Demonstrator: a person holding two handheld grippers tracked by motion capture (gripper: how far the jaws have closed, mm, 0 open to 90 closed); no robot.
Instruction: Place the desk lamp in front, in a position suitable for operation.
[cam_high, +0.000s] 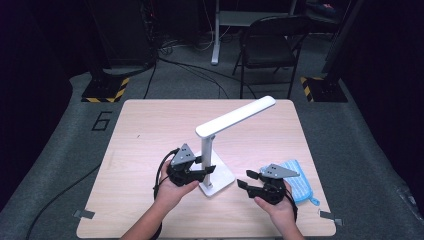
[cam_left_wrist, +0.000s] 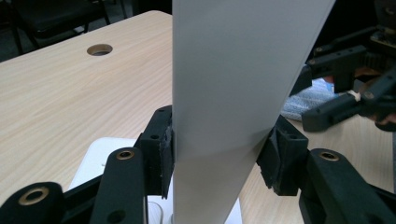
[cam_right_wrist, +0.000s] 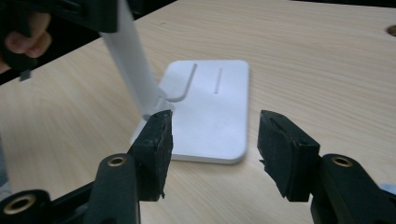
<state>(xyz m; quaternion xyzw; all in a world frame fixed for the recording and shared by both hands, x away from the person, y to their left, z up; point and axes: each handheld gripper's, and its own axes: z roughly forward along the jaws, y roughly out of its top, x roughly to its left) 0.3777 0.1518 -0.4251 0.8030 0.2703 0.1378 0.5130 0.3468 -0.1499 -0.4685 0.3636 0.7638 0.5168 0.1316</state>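
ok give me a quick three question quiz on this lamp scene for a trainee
1. True or false: the left tongs are shut on the upright post of the white desk lamp.
2. Which item lies on the table by the person's right hand? A) a blue cloth B) a red mug C) a metal spoon
3. Fill in: the right tongs are ____ and point at the lamp base.

Key
1. True: a pad presses each side of the post.
2. A: the blue cloth lies just beyond that hand.
3. Open: the jaws stand apart with nothing between them.
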